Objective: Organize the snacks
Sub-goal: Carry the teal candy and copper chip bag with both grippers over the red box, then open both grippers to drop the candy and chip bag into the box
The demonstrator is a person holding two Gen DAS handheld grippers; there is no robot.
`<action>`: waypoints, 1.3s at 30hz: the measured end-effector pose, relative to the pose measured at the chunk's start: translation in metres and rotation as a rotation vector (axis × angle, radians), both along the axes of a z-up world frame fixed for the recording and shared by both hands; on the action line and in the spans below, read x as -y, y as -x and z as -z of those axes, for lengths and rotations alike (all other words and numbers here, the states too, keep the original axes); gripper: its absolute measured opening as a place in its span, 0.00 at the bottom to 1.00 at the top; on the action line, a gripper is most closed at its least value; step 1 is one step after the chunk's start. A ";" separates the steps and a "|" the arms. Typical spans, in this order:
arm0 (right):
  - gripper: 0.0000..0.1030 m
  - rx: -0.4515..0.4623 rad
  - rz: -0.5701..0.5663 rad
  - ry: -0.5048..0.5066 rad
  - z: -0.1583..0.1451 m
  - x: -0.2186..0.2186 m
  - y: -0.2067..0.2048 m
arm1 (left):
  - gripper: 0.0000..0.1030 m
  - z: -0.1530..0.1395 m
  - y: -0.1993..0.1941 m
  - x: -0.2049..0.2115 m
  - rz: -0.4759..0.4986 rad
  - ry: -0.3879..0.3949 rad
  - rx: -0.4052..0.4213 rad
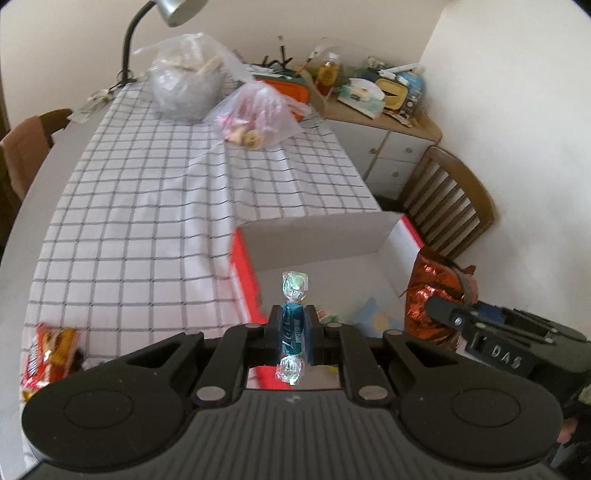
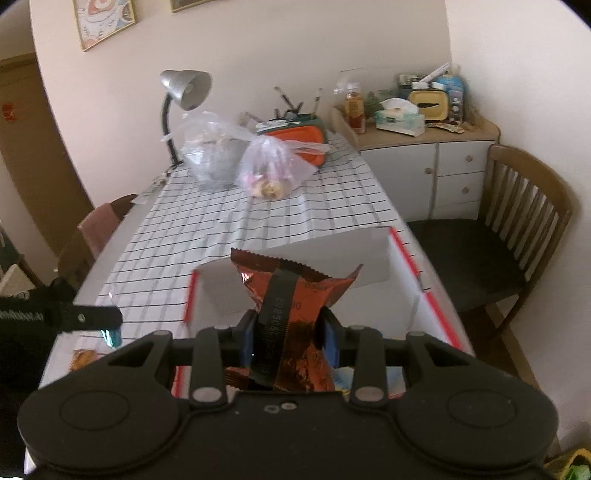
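Jaws of the left gripper (image 1: 293, 325) are clamped on a blue candy (image 1: 293, 326) w/ clear twisted ends, held upright. Jaws of the right gripper (image 2: 288, 334) are clamped on a shiny red snack bag (image 2: 295, 295), its zigzag top edge up.

Both sit over a white box (image 1: 325, 236) w/ red sides, open on top, at the near edge of the counter (image 1: 55, 155). In the left wrist view the red bag shows at 3 o'clock from the candy, by the box's right wall.

A checked cloth (image 1: 147, 206) covers the counter. At 12 o'clock, far back, 2 clear plastic bags (image 1: 255, 114) of snacks lie by a lamp (image 1: 162, 14). At 9 o'clock, near the counter edge, lies a red & yellow packet (image 1: 48, 358).
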State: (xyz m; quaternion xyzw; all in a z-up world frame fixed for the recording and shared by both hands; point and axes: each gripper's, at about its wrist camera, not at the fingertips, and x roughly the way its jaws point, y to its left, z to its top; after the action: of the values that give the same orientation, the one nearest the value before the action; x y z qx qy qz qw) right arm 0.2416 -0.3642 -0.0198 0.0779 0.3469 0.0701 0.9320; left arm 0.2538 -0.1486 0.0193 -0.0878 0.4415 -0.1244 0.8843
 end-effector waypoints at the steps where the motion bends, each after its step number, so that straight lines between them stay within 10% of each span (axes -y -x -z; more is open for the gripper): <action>1: 0.33 -0.009 0.003 0.000 0.003 0.006 -0.004 | 0.11 0.001 -0.005 0.007 0.003 -0.002 0.001; 39: 0.39 -0.256 -0.194 0.051 0.095 0.035 -0.102 | 0.11 0.106 -0.116 0.096 -0.024 -0.202 -0.277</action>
State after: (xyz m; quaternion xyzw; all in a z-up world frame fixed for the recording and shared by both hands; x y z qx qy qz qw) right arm 0.3437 -0.3992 -0.1148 0.0286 0.4704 0.1403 0.8707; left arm 0.3697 -0.2442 -0.0870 -0.0203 0.5682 -0.0555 0.8207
